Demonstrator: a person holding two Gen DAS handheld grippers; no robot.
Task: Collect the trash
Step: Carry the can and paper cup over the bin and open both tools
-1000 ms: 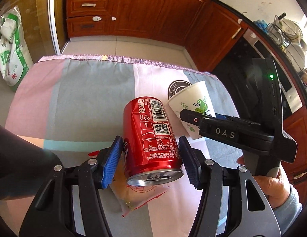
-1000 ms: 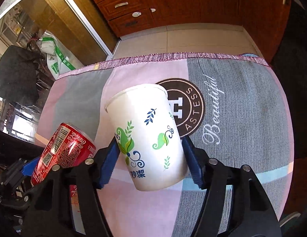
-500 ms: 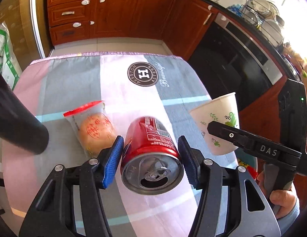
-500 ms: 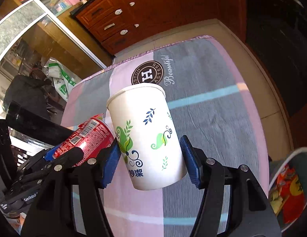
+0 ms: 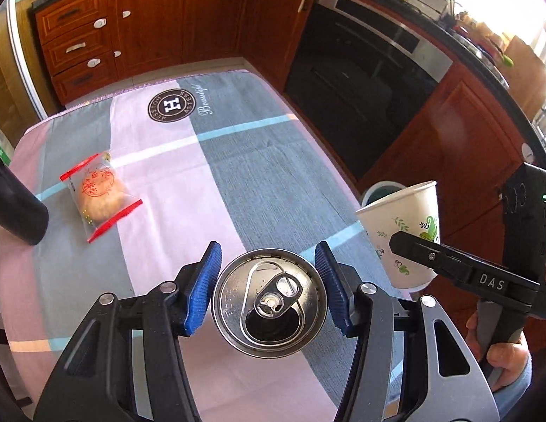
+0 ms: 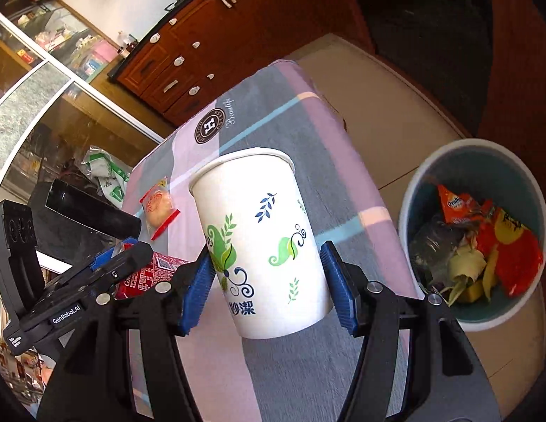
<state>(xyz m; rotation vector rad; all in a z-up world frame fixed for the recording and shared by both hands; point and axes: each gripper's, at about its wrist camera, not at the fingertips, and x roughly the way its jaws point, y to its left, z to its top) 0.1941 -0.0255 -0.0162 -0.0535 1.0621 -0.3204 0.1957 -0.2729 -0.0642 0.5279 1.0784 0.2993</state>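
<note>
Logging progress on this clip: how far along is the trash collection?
Done: wrappers and peels already lie in the bin. In hand: the left gripper holds the can and the right gripper the paper cup. Left: the wrapped snack on the table.

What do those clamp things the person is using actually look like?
Both are black plastic frames with silver bolts and ribbed blue pads on the fingers. The right gripper has white "DAS" lettering and a small green light; the left gripper reads "GenRobot.AI". A grey sleeve shows at the wrist.
</note>
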